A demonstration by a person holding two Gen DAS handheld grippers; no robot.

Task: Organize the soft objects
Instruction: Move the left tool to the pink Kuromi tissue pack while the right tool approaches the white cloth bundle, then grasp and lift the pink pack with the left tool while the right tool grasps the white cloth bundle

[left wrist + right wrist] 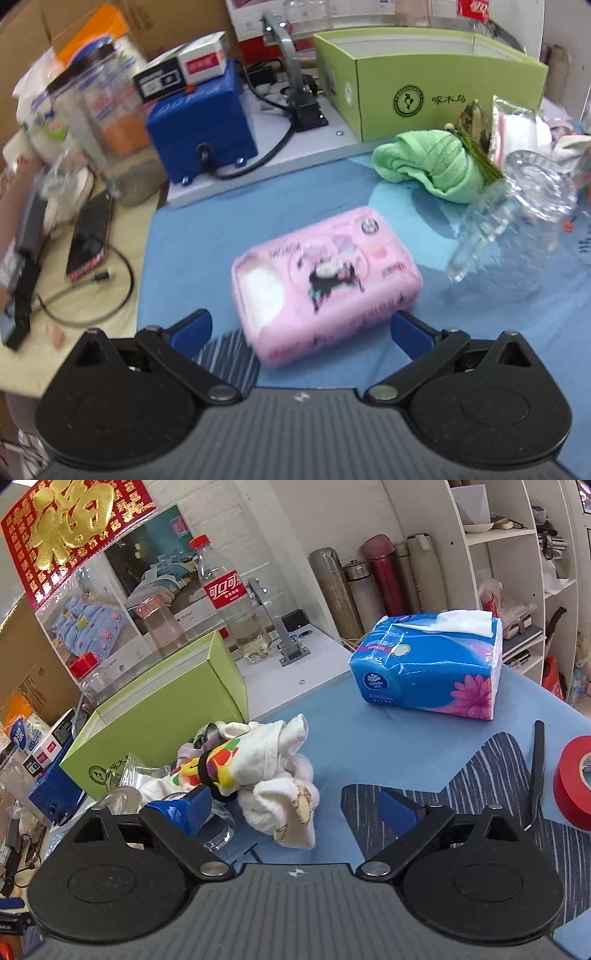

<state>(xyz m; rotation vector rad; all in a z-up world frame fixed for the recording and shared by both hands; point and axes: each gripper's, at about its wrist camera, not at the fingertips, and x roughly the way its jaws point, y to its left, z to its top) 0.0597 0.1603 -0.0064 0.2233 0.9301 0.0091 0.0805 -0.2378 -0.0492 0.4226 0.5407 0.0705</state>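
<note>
Pink tissue pack (325,284): lies flat on the blue cloth (295,192), skewed, its near end reaching in between the spread fingers of the left gripper (301,328), not touched as far as I can tell
Left gripper: wide open, holding nothing
Right gripper (295,808): also open and empty, hanging over the white towel bundle (273,771), left finger next to its black band
Other soft things: green cloth (424,166) near the green box (424,85); blue tissue pack (428,664) well apart, at the far end of the cloth
Likely target: the open green box, judging by the task
Risk, pack: squeezed across a corner, the slippery film could twist out or the pack pivot, because it sits askew to the fingers
Risk, glass: the clear glass jar (517,210) lies tipped just to the right of the pack; a sideways swing could knock or roll it
Risk, towel: loose folds may trail and drag the plastic bag (147,775) beside them
In the way: blue machine (203,122) and its cable to the left; red tape roll (576,779) and black tweezers (537,771) on the right edge
</note>
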